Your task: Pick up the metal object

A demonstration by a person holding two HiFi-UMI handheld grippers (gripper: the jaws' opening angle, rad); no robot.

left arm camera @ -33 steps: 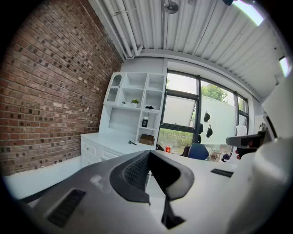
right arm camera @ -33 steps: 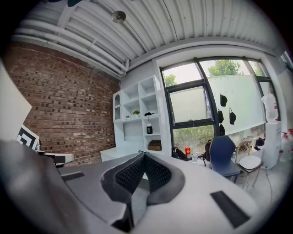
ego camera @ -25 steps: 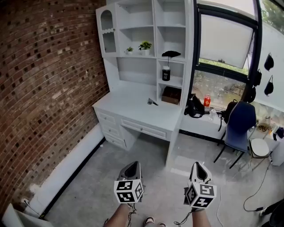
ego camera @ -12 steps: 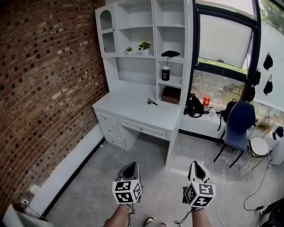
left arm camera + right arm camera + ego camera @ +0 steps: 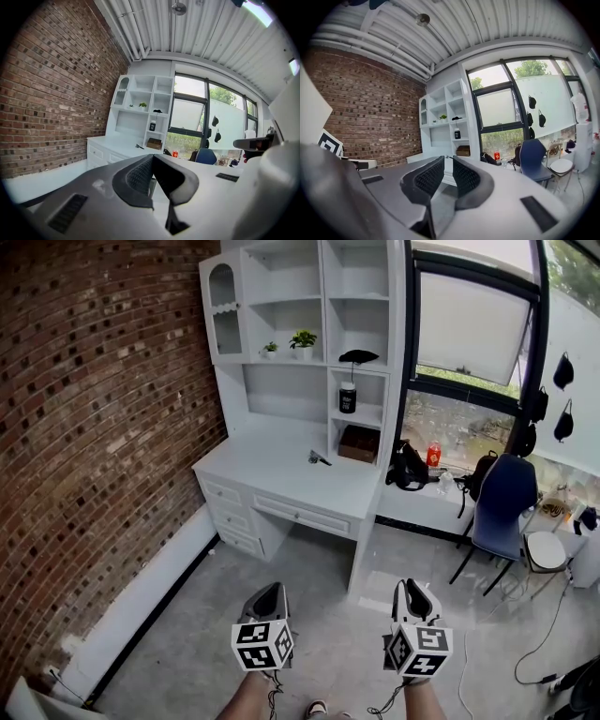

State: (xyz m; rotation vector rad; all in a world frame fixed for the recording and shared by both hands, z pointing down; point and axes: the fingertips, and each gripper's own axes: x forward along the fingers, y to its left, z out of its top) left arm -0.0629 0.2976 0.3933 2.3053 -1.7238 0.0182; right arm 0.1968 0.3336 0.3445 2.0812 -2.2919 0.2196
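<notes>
Head view: left gripper (image 5: 271,592) closed, empty; right gripper (image 5: 415,589) barely parted, empty; small metal object (image 5: 319,458) on far desk (image 5: 272,470), a narrow pinch could knock it away

Showing two grey moulded shells, the left gripper (image 5: 271,592) and the right gripper (image 5: 413,586), each narrowing to a rounded nose. Carrying a white cube (image 5: 262,646) printed with black square markers on the left one, and a matching second cube (image 5: 418,651) on the right. Lining the jaws with black pads (image 5: 139,174) ribbed in a fine grid, and likewise the right gripper's pads (image 5: 425,180). Bearing dark rectangular slots (image 5: 68,213) sunk into the grey casing. Trailing thin black cables (image 5: 274,692) below the cubes.
</notes>
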